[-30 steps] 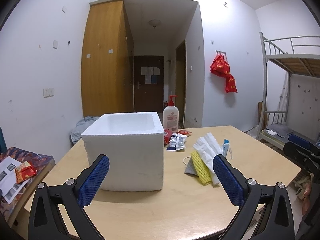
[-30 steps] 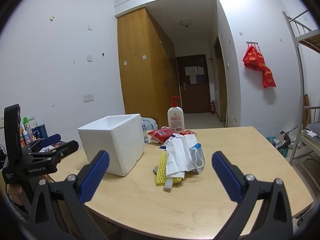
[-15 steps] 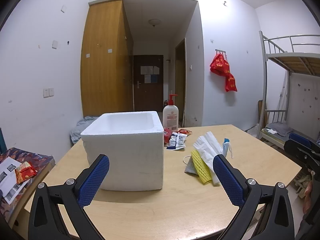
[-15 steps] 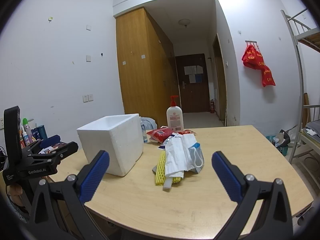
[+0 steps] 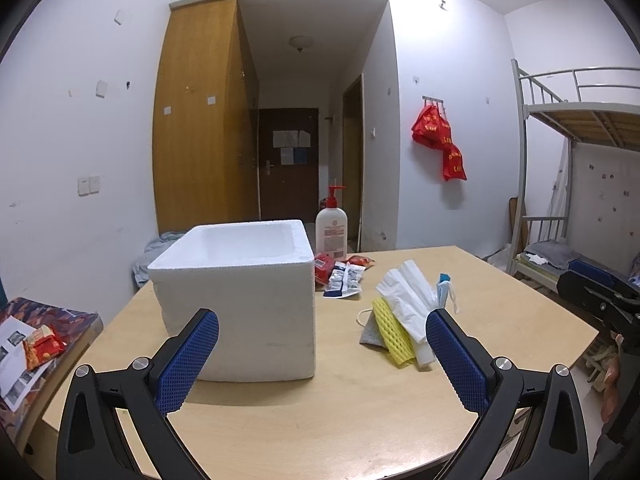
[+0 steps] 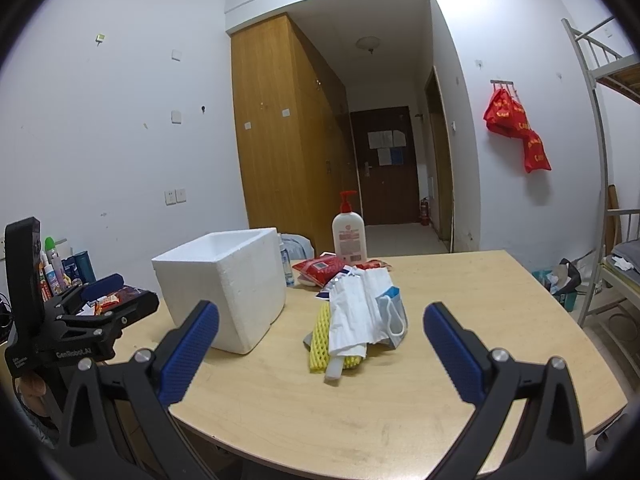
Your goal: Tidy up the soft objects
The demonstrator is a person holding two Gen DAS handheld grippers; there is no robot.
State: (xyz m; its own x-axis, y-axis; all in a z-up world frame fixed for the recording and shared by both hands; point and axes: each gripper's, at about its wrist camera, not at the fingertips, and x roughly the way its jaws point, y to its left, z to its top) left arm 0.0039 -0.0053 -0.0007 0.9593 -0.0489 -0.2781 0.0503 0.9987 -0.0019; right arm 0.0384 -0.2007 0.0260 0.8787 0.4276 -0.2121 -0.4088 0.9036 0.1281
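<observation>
Broadly, largest to smallest:
Surface (image 6: pixel 460 364): pale wood, rounded near edge, under and ahead of both tongs.
Foam box (image 5: pixel 244 296): white, open-topped, upright, straight ahead of the left tongs (image 5: pixel 322 354) and ahead-left of the right tongs (image 6: pixel 320 354).
Left tongs: blue-padded fingers spread wide, nothing between them, hovering short of the box.
Right tongs: likewise spread wide and empty, pointed at the soft pile.
Lotion bottle (image 6: pixel 349 236): white with red pump, upright beyond the pile.
White plastic bag (image 6: pixel 352 312): crumpled, lying over the pile, ahead of the right tongs.
Yellow foam net (image 6: pixel 320 338): beside and partly under the bag.
Face mask (image 6: pixel 390 314): blue-edged, against the bag's right side.
Red snack packet (image 6: pixel 320 268): between pile and bottle.
</observation>
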